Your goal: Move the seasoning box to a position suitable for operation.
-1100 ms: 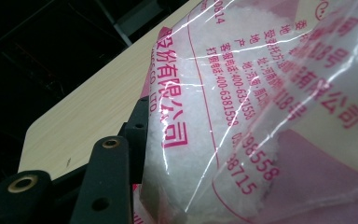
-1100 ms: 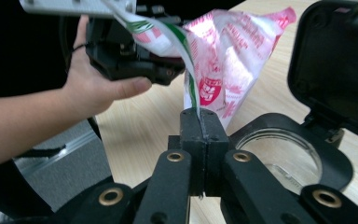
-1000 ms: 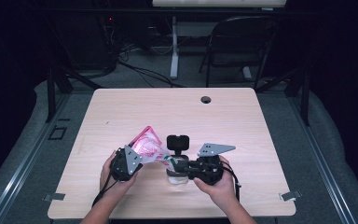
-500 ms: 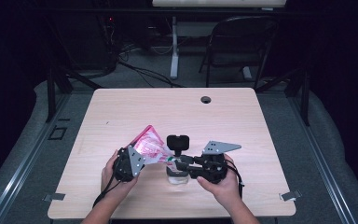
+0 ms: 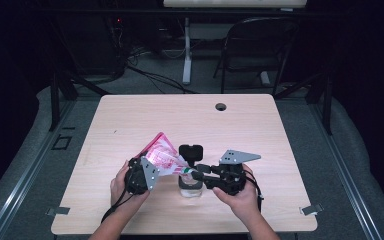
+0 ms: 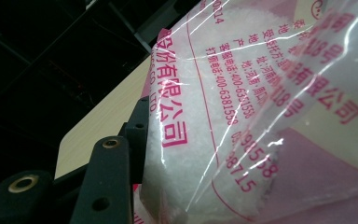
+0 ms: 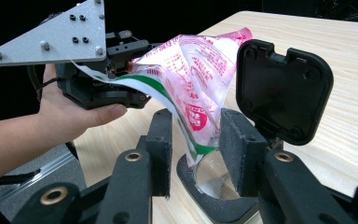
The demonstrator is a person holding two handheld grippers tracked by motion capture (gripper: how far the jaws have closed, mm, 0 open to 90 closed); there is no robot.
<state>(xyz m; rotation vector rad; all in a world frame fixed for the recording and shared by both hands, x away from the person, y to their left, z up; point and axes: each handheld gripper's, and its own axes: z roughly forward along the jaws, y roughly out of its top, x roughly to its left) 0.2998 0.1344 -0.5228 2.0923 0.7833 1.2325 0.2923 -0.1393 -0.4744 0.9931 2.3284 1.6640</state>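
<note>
A pink-and-white plastic bag [image 5: 161, 156] of white grains is tilted over a clear jar [image 5: 190, 190] with a black rim [image 7: 214, 200]. The jar's black lid [image 5: 191, 151] stands flipped open behind it. My left gripper [image 5: 154, 169] is shut on the bag's upper part, and its printed film [image 6: 242, 102] lies against one black jaw. My right gripper [image 7: 193, 128] has just been opening. The bag's lower corner [image 7: 196, 140] hangs loosely between the parted pads, right above the jar's mouth. The other hand and the left gripper [image 7: 126, 65] show at the upper left in the right gripper view.
The light wooden table [image 5: 190, 120] has a round cable hole [image 5: 221, 106] near its far edge. A dark folding chair [image 5: 260, 45] and floor cables sit beyond it. The near table edge lies just below both hands.
The right gripper's jaws look wider apart around the bag's corner. Both hands, the bag and the jar stay about where they were.
</note>
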